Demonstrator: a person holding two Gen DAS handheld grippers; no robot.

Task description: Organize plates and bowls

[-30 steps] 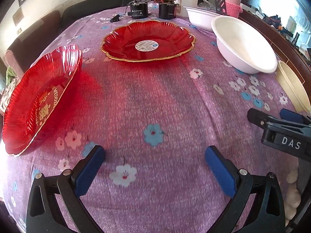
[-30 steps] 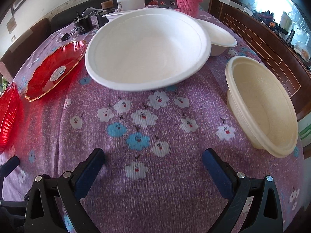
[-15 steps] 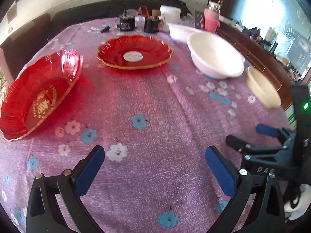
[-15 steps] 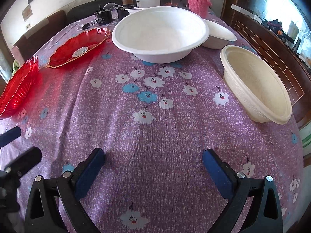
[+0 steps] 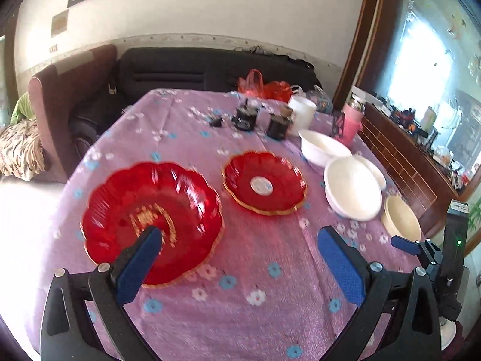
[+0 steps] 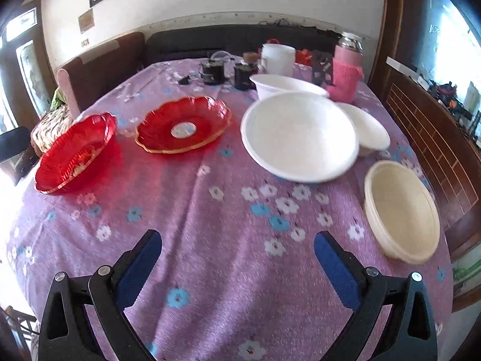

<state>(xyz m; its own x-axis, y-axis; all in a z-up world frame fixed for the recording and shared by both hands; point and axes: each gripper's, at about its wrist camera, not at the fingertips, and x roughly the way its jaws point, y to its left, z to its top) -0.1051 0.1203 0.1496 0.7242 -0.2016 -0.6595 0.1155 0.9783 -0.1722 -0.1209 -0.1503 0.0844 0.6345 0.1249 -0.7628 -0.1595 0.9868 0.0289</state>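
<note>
Two red scalloped plates lie on the purple flowered tablecloth [image 5: 240, 310]: a large one [image 5: 156, 207] at the left and a smaller one with a white sticker [image 5: 264, 183] beside it. A big white bowl [image 6: 300, 135], two smaller white bowls [image 6: 282, 85] [image 6: 369, 129] and a cream bowl [image 6: 399, 210] sit to the right. My left gripper [image 5: 240, 266] is open and empty, raised above the near table. My right gripper [image 6: 237, 266] is open and empty, also raised; it shows at the right edge of the left wrist view [image 5: 421, 249].
At the far side of the table stand a white tub [image 6: 278, 55], a pink flask [image 6: 345, 66] and two dark jars [image 6: 213, 72] [image 6: 243, 75]. A wooden sideboard [image 6: 436, 126] runs along the right. Chairs [image 5: 57, 102] and a dark sofa [image 5: 210, 66] stand behind.
Both grippers have lifted and drawn back from the table, so the whole table and the wall show now. Plates and bowls have not moved. Both stay open.
</note>
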